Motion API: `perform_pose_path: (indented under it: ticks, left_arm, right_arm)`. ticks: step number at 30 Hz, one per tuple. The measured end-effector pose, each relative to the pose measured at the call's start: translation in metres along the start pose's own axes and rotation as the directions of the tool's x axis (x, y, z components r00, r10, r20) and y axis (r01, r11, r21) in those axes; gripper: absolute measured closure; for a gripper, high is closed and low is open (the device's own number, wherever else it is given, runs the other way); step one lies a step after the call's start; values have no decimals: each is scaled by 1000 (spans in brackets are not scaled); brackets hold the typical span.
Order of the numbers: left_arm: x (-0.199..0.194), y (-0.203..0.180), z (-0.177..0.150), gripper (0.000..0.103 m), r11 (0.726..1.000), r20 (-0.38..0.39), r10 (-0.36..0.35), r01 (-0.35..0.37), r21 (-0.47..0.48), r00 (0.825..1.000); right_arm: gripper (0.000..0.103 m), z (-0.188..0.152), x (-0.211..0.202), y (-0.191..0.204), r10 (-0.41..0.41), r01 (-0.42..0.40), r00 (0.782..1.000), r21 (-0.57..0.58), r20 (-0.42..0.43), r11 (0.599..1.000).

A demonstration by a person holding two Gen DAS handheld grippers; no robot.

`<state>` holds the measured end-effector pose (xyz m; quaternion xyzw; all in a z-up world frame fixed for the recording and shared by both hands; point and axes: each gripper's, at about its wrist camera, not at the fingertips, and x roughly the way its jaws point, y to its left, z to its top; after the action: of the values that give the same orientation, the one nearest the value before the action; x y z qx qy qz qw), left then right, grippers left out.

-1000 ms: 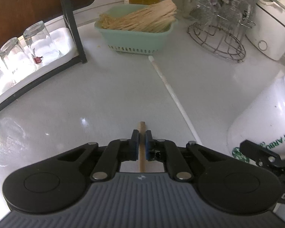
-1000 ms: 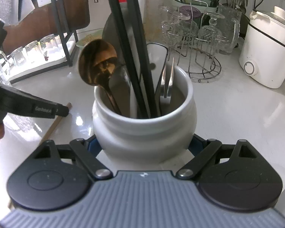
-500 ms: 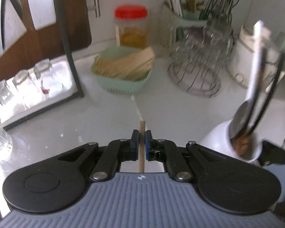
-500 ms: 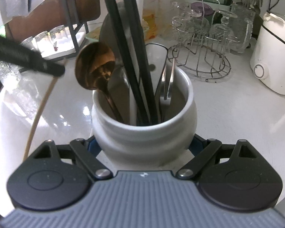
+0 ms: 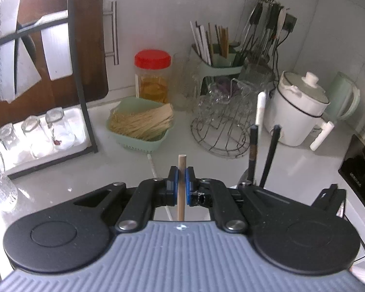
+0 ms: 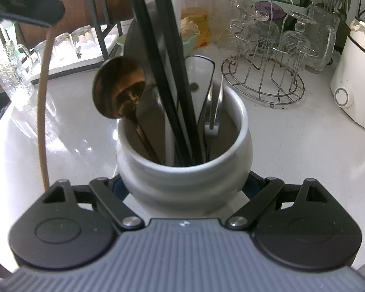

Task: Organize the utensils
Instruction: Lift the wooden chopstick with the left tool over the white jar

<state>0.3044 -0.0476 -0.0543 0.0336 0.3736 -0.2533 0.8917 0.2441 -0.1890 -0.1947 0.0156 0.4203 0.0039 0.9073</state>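
My left gripper (image 5: pixel 181 173) is shut on a thin wooden chopstick (image 5: pixel 181 189) whose tip pokes up between the blue pads. In the right wrist view that chopstick (image 6: pixel 41 121) hangs nearly upright, left of the jar, under the left gripper (image 6: pixel 36 12). My right gripper (image 6: pixel 186 187) is shut on a white ceramic utensil jar (image 6: pixel 182 170), one pad on each side. The jar holds a bronze spoon (image 6: pixel 118 90), black chopsticks (image 6: pixel 168 77), a white-handled tool and metal tongs. In the left wrist view the black chopsticks (image 5: pixel 253 150) rise at the right, with the jar hidden.
A white chopstick (image 5: pixel 152 164) lies on the white counter. Behind it are a green basket of wooden sticks (image 5: pixel 141 126), a red-lidded jar (image 5: pixel 152 77), a wire glass rack (image 5: pixel 221 131) and a white cooker (image 5: pixel 296 112). A black rack with upturned glasses (image 5: pixel 36 133) stands left.
My left gripper has risen off the counter with the wooden chopstick, which now hangs upright beside the jar. The right gripper has kept its hold on the jar, almost still.
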Motion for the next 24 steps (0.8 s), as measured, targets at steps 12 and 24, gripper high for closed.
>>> perform_pose_path:
  ticks: [12, 24]
  left_arm:
    - [-30, -13, 5, 96, 997, 48, -81, 80, 9, 996]
    - [-62, -26, 25, 96, 988, 93, -154, 152, 29, 984]
  right_arm:
    - [11, 5, 5, -4, 13, -13, 1000, -13, 7, 1000]
    - [11, 6, 7, -7, 15, -15, 1000, -12, 21, 1000]
